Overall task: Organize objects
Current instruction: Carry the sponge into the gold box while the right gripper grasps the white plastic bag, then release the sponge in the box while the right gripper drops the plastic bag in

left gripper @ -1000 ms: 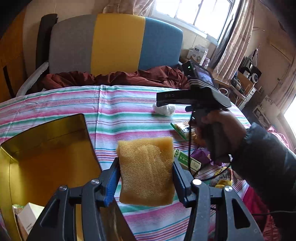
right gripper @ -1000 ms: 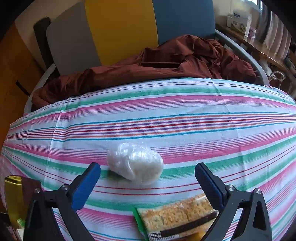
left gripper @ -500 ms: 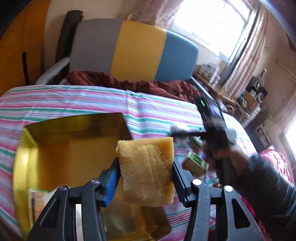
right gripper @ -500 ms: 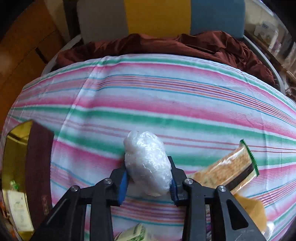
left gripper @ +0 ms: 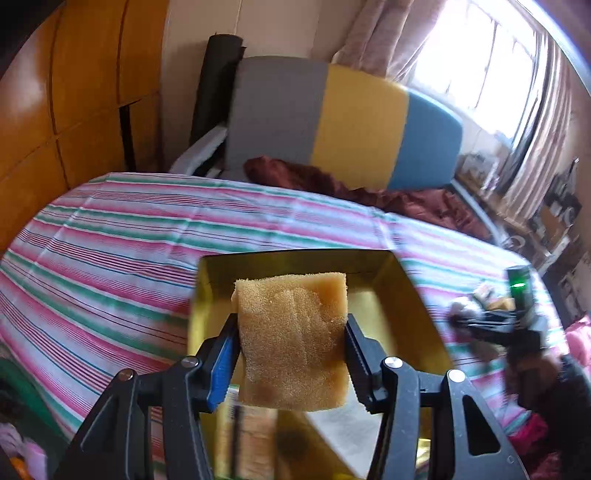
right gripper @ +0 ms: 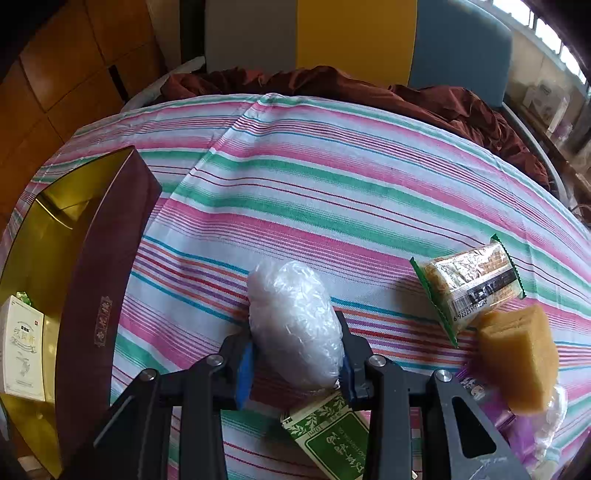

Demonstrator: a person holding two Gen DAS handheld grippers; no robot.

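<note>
Sponge [left gripper: 291, 343] clamped in the left hand-held gripper [left gripper: 291, 354], over the gold-lined box [left gripper: 402, 291]; white plastic-wrapped bundle [right gripper: 293, 325] pinched in the right hand-held gripper [right gripper: 295, 363].

Nearest in the left wrist view, the yellow sponge stands upright between the closed fingers, hanging above the open box, whose floor shows blurred packets. In the right wrist view the bundle sits between the squeezed fingers above the striped tablecloth [right gripper: 332, 177]; whether it touches the cloth I cannot tell. A green printed carton [right gripper: 328, 435] lies just below it. To the right lie a second sponge [right gripper: 517, 358] and a cracker packet [right gripper: 469, 284], edges touching. The box stands at the left, a white carton [right gripper: 22, 350] inside it. Beyond the table, a dark red cloth [right gripper: 332, 83] is heaped against a grey, yellow and blue chair [right gripper: 351, 33].
</note>
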